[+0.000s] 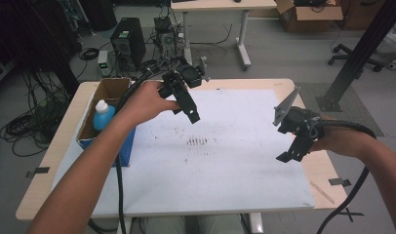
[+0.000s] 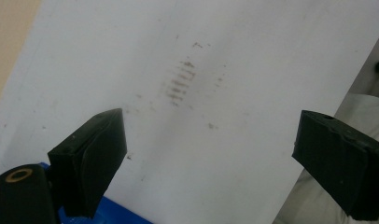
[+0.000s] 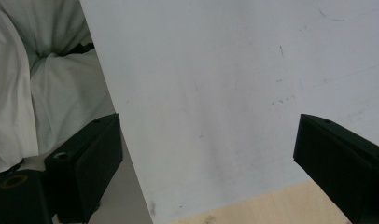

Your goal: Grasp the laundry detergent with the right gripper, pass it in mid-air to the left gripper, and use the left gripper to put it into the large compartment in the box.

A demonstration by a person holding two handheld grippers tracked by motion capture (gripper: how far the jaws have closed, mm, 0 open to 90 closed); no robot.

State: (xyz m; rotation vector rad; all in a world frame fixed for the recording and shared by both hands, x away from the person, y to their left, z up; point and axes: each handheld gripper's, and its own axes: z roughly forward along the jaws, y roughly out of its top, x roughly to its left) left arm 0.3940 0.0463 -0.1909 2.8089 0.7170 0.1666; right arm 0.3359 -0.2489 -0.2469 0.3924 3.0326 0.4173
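Your left hand-held gripper (image 1: 186, 105) hangs above the white sheet (image 1: 235, 165), toward the far left part of the counter (image 1: 293, 84), with its jaws spread wide and nothing between them; in the left gripper view the two black pads (image 2: 92, 158) stand far apart over bare sheet, and the brownish smudge marks (image 2: 180, 81) lie beyond them. In the high view those same smudge marks (image 1: 197, 141) sit near the middle of the sheet, just below and to the right of that gripper's tip. Your right hand-held gripper (image 1: 293, 146) is held over the right edge of the sheet, close to the counter's right edge, its grey three-cornered plate (image 1: 285, 107) tilted up on top; its jaws are spread too and empty, the pads (image 3: 87, 163) framing the sheet's corner, with a strip of bare wood along the bottom of that view. The two grippers are well apart, one at each side of the sheet. At the counter's left edge stands an open cardboard box (image 1: 110, 92) with blue sides, just beside your left forearm, and in it a blue bottle (image 1: 103, 117) with a white cap stands upright. A thin wooden stick (image 1: 322, 191) lies on the bare wood near the counter's near right corner, with a piece of black tape (image 1: 340, 182) just beside it.
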